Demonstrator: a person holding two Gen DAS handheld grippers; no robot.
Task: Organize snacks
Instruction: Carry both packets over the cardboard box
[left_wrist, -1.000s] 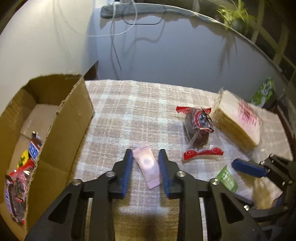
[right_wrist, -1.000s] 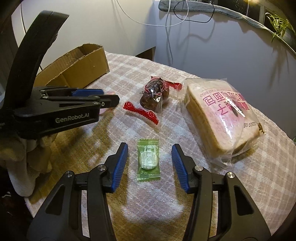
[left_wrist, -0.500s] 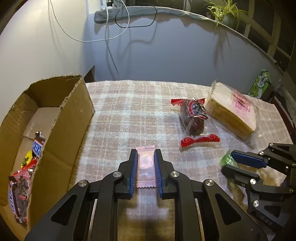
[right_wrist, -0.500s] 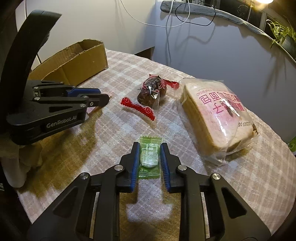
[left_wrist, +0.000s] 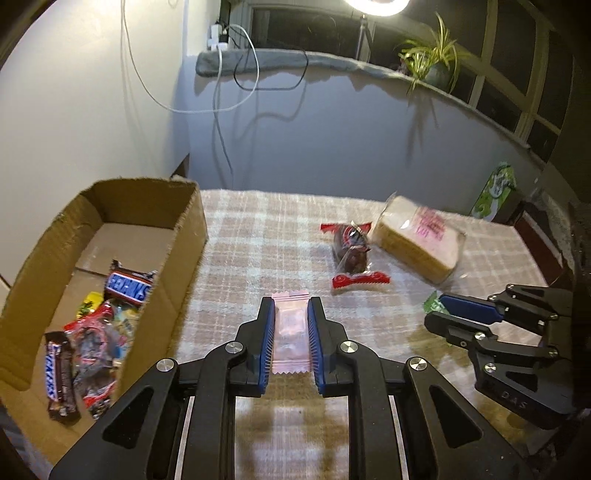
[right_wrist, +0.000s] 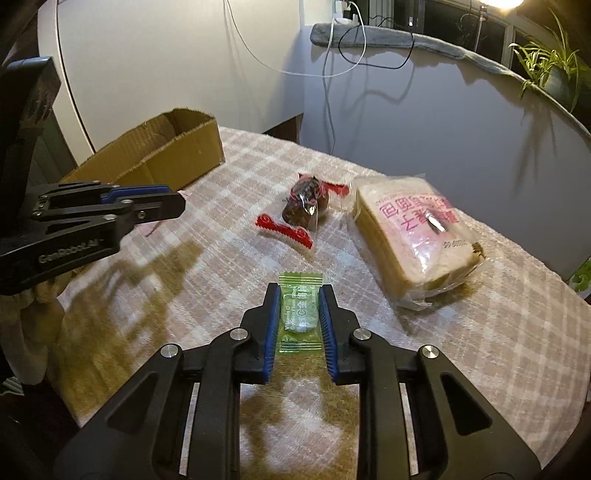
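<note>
My left gripper (left_wrist: 290, 314) is shut on a pink candy packet (left_wrist: 291, 334), held above the checked tablecloth (left_wrist: 266, 236). To its left stands an open cardboard box (left_wrist: 184, 236) holding several wrapped snacks, among them a Snickers bar (left_wrist: 128, 287). My right gripper (right_wrist: 298, 301) is shut on a green candy packet (right_wrist: 299, 314), lifted off the cloth. In the right wrist view the left gripper (right_wrist: 177, 202) shows from the side at far left. In the left wrist view the right gripper (left_wrist: 436, 312) is at right, a green corner (left_wrist: 431, 305) peeking out.
A dark snack in a clear wrapper with red ends (right_wrist: 304, 206) lies mid-table. A bagged loaf of sliced bread (right_wrist: 410, 236) sits right of it. The box (right_wrist: 166, 155) stands at the table's far left. A green carton (left_wrist: 496, 192) stands beyond the right edge.
Both grippers shut on their candies, pink in the left, green in the right. Both then rose off the cloth; the left one also shifted so more of the box's inside shows.
</note>
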